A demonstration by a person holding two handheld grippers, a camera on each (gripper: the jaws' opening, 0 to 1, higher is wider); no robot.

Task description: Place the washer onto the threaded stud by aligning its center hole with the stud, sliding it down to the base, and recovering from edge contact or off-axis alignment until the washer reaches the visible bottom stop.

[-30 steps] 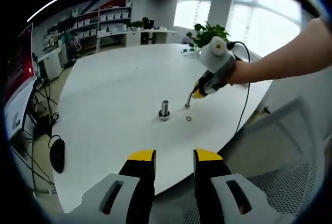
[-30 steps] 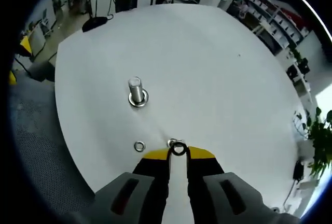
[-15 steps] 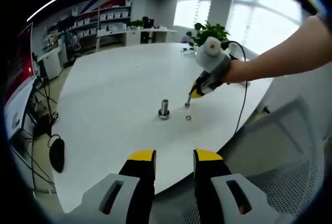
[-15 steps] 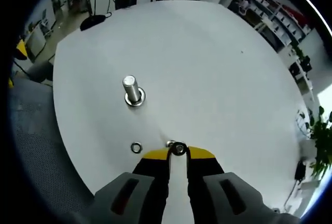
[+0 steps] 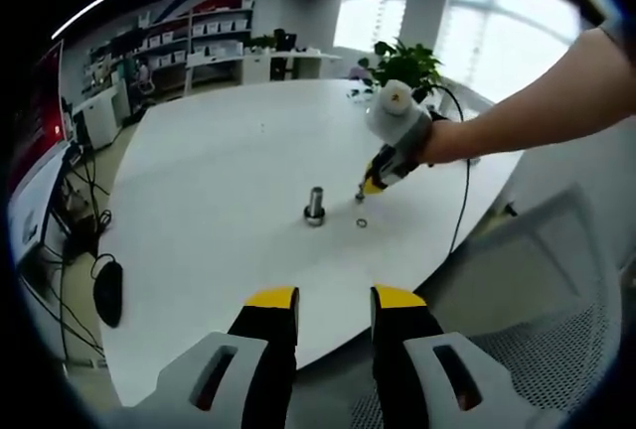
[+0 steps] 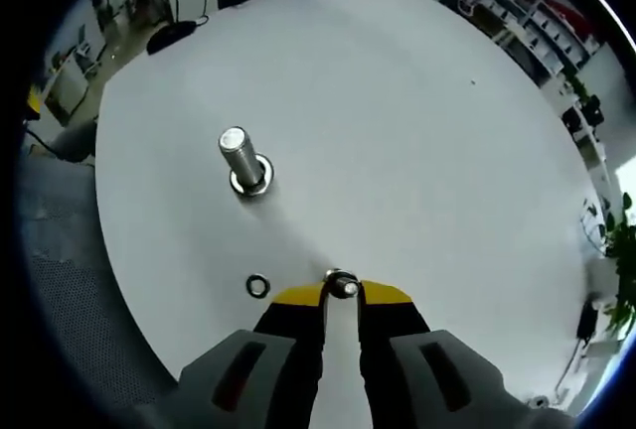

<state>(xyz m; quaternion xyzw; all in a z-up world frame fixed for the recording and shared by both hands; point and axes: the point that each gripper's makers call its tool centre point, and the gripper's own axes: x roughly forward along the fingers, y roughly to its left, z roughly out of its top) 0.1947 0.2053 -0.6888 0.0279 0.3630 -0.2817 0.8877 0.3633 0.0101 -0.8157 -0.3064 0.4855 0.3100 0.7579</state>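
Right gripper pinches a washer at its tips — above the white table; stud upright, apart; spare washer flat nearby; left gripper spread, holding nothing.

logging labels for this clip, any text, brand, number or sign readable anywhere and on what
None can be read.
Red wall panel at the room's edge: any lettering too blurred.
Shelf bins in the background: labels too small.
Threaded stud, held washer, table, grippers: no markings visible.
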